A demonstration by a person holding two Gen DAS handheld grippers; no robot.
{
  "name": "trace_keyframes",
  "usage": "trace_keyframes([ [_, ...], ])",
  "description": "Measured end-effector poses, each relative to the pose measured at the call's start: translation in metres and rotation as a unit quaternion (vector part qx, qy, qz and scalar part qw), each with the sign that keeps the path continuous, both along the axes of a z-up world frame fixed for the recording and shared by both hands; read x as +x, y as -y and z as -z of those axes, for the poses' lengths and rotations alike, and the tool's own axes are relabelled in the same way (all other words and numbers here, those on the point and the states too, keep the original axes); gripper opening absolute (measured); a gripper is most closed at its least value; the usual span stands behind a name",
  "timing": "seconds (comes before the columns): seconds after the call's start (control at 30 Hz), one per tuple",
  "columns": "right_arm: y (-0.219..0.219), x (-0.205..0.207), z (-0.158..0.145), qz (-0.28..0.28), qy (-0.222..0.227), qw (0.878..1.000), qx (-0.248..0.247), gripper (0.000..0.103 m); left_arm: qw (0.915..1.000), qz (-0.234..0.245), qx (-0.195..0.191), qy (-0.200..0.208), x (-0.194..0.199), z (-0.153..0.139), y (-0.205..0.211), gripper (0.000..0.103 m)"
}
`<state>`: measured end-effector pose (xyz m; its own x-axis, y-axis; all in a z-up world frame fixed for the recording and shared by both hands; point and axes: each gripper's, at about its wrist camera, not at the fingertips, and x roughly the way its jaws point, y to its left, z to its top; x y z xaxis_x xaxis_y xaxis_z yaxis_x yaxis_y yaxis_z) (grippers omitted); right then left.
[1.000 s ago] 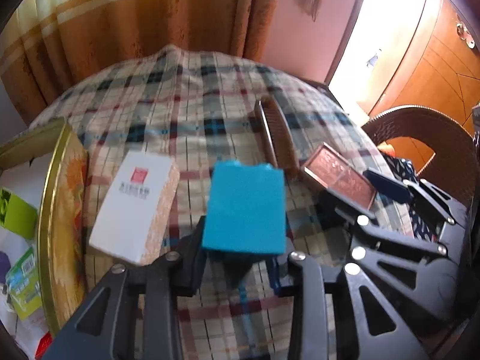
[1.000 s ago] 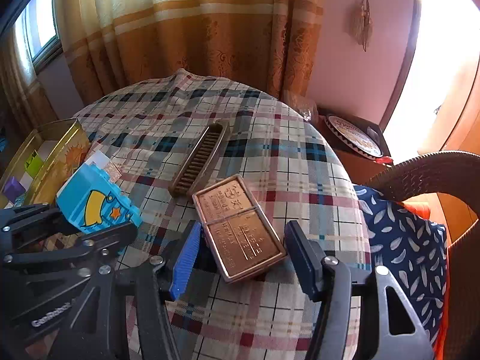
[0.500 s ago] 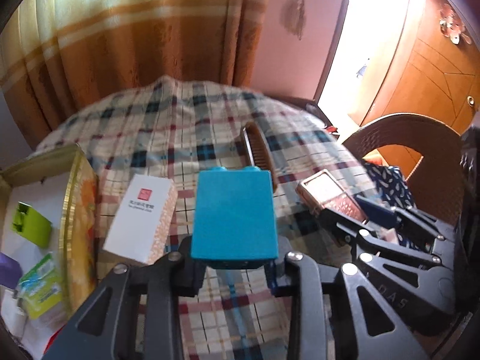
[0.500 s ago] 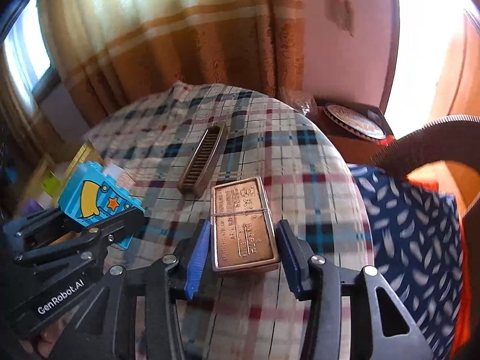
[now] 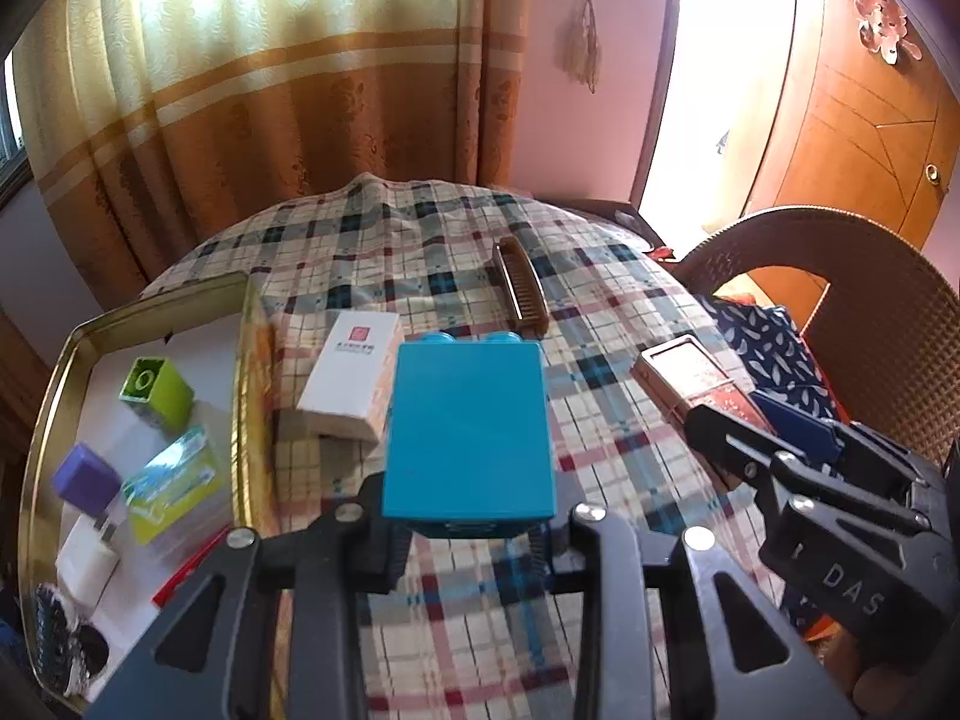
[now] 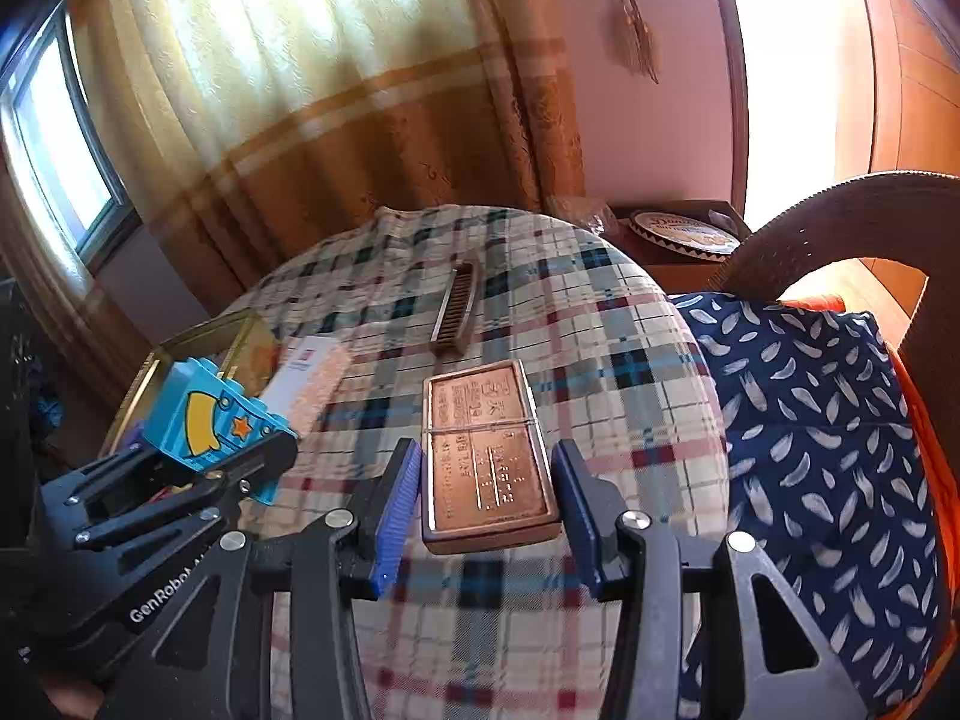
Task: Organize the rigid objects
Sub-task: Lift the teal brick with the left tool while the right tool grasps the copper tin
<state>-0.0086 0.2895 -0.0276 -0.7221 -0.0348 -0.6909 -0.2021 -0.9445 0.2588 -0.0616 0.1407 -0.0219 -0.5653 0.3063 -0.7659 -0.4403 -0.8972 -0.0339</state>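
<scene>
Nearest, the left gripper (image 5: 468,531) clamps a bright blue plastic toy brick (image 5: 468,432), lifted clear of the plaid tablecloth (image 5: 420,252), while the right gripper (image 6: 486,516) pinches a flat copper-coloured embossed metal case (image 6: 486,450). Further off lie a white rectangular carton (image 5: 351,375), a gold-rimmed tin tray (image 5: 243,360) and a brown wooden comb (image 5: 519,285).

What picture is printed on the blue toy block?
A yellow shooting star with an orange star on the blue toy block, clearest in the right wrist view.
</scene>
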Motion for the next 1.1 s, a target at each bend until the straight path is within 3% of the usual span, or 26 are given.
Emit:
trace_keyframes([
  [0.4,0.037,0.036,-0.036,-0.012,-0.039,0.999,0.024,0.046,0.9996,-0.003,0.022,-0.017,0.032,-0.022,0.026,0.03],
  [0.7,0.053,0.04,-0.036,-0.02,-0.036,0.999,0.033,0.045,0.9993,-0.014,0.028,-0.02,0.04,-0.026,0.042,0.03],
  [1.1,0.076,0.051,-0.069,-0.037,-0.083,0.995,0.052,0.045,0.998,-0.024,0.049,-0.032,0.045,-0.041,0.065,0.03],
])
